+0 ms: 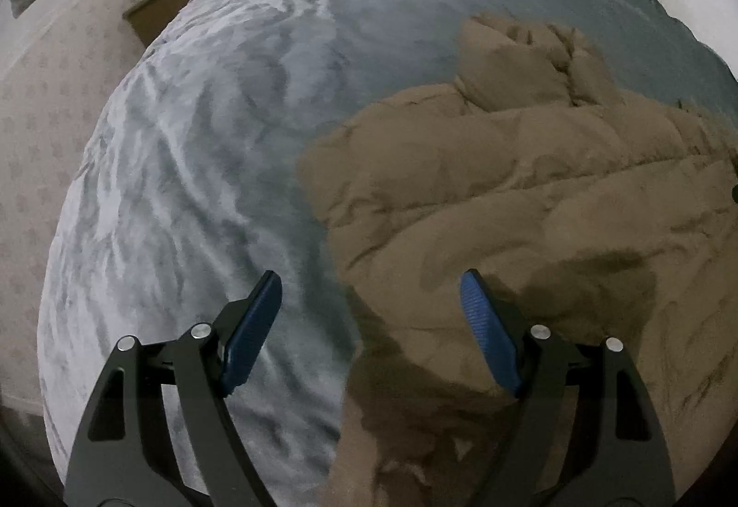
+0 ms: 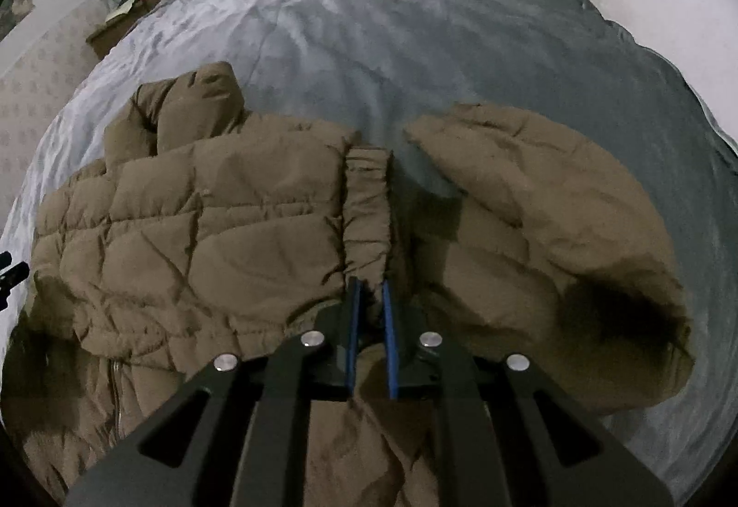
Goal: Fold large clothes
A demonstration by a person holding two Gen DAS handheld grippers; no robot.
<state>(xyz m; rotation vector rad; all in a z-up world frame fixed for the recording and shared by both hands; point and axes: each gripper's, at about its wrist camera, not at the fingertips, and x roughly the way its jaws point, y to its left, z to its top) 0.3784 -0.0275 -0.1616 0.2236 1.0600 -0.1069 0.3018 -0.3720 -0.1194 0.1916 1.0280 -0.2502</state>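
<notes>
While the brown quilted puffer jacket [image 2: 193, 207] lies spread on the bed [image 2: 369, 45], the right tongs [image 2: 369, 290] are closed on its elastic cuff [image 2: 366, 202], the gathered band running straight ahead from the blue pads [image 2: 354, 313]. The sleeve fabric passes under the tongs toward the camera. The jacket body sits to the left of the right tongs; the hood [image 2: 553, 202], or a similar rounded lobe, lies to their right, apart from the cuff across a strip of grey bedcover.

Left tongs [image 1: 371, 290] stand wide open, gripping nothing, hovering over the jacket's left edge; one pad [image 1: 251, 331] is above the bedcover, the other above brown fabric. The jacket [image 1: 530, 193] extends ahead and to the right of them.

Judgement: the fold turns on carrying the held sleeve leftward across the body. The right hand has the hold; the left is nearer the far edge and free to pin or take a hem.
</notes>
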